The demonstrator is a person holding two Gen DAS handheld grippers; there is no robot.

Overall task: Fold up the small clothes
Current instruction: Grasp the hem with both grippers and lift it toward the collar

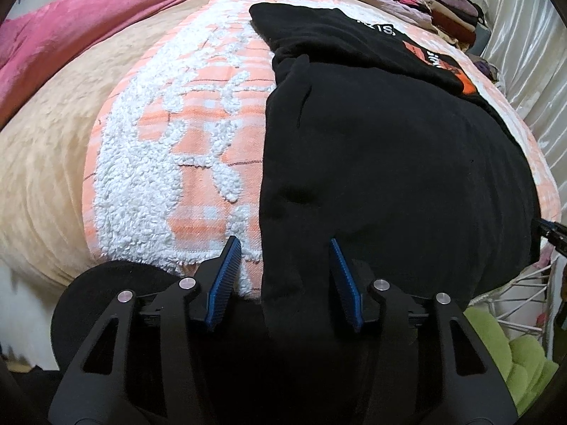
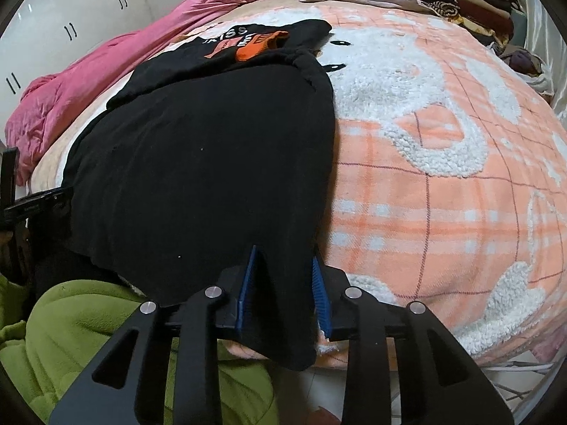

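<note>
A black T-shirt [image 1: 389, 148] with white letters and an orange print lies flat on an orange-and-white plush blanket [image 1: 184, 148]; its top part is folded over. It also shows in the right wrist view [image 2: 212, 156]. My left gripper [image 1: 285, 248] is open, its blue pads straddling the shirt's near left hem corner. My right gripper [image 2: 283, 258] is open, with the shirt's near right hem corner lying between its blue pads. The right gripper's tip shows at the left wrist view's right edge [image 1: 553, 233].
A pink quilt [image 1: 81, 35] lies along the bed's far left. A pile of folded clothes [image 1: 436, 3] sits at the far right by a white curtain [image 1: 524, 46]. A green plush cushion [image 2: 81, 336] and a white wire rack [image 1: 521, 290] are below the bed edge.
</note>
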